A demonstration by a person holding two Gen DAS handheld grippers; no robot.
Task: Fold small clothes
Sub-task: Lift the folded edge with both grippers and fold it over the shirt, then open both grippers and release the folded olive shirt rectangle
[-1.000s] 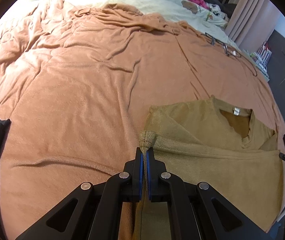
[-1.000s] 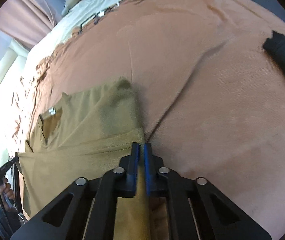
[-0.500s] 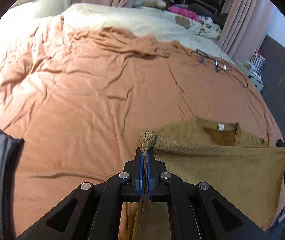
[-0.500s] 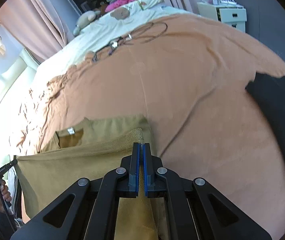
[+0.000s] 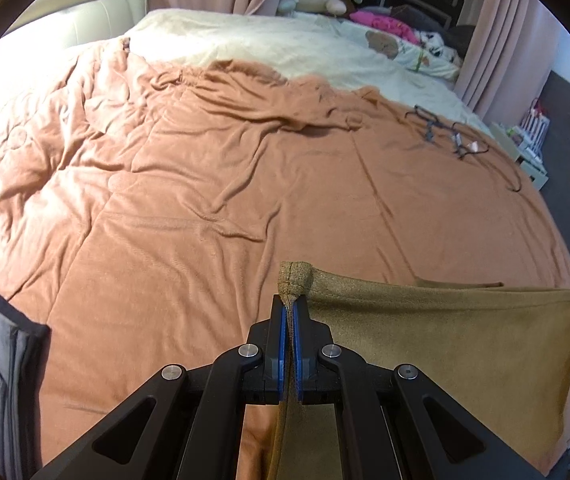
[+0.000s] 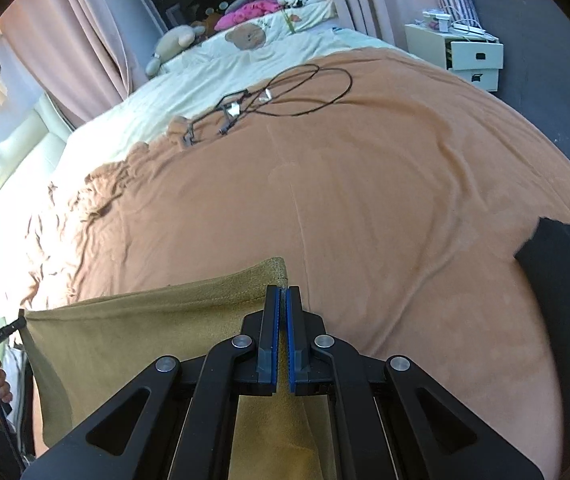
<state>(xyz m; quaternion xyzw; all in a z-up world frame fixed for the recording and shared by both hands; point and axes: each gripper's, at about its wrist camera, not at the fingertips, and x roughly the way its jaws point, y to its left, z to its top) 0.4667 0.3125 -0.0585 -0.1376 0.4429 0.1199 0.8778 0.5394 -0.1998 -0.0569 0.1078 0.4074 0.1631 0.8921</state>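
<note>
My left hand-held gripper (image 5: 290, 308) is pinched closed on one corner of the shirt (image 5: 445, 344); my right hand-held gripper (image 6: 283, 300) is pinched closed on the other corner. The shirt hangs stretched between them above the bed (image 5: 205, 200), its top edge running side to side.
</note>
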